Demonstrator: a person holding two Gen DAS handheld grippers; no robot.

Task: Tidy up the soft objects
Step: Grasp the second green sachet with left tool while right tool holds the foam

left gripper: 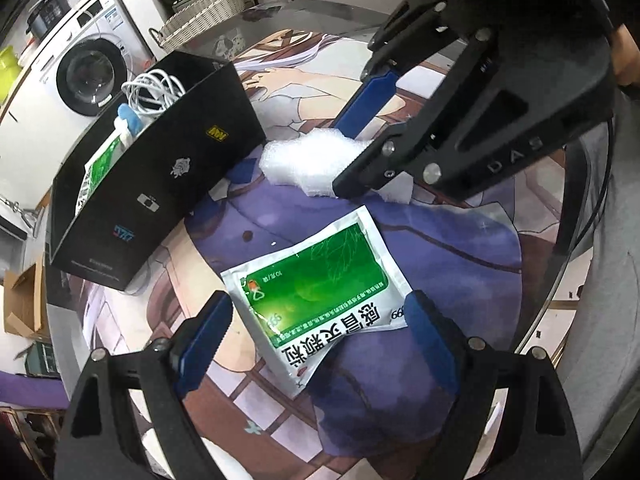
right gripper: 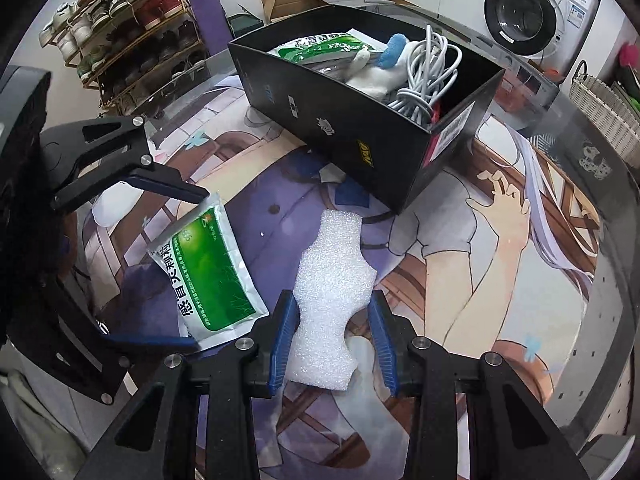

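Crinkly white foam strip [right gripper: 330,300], waisted shape

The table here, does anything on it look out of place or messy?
Two soft things lie loose on the printed mat outside the black box: a green medicine sachet, lying askew, and a ragged white foam piece between the right gripper pads. Another sachet, a plush toy and a cable are already boxed.

"DAS" in pale letters on the right gripper [left gripper: 352,160] body; "999" and large Chinese characters on the green sachet [left gripper: 316,300]; yellow logo on the black box [left gripper: 160,184], possibly "AAV", too blurred to confirm
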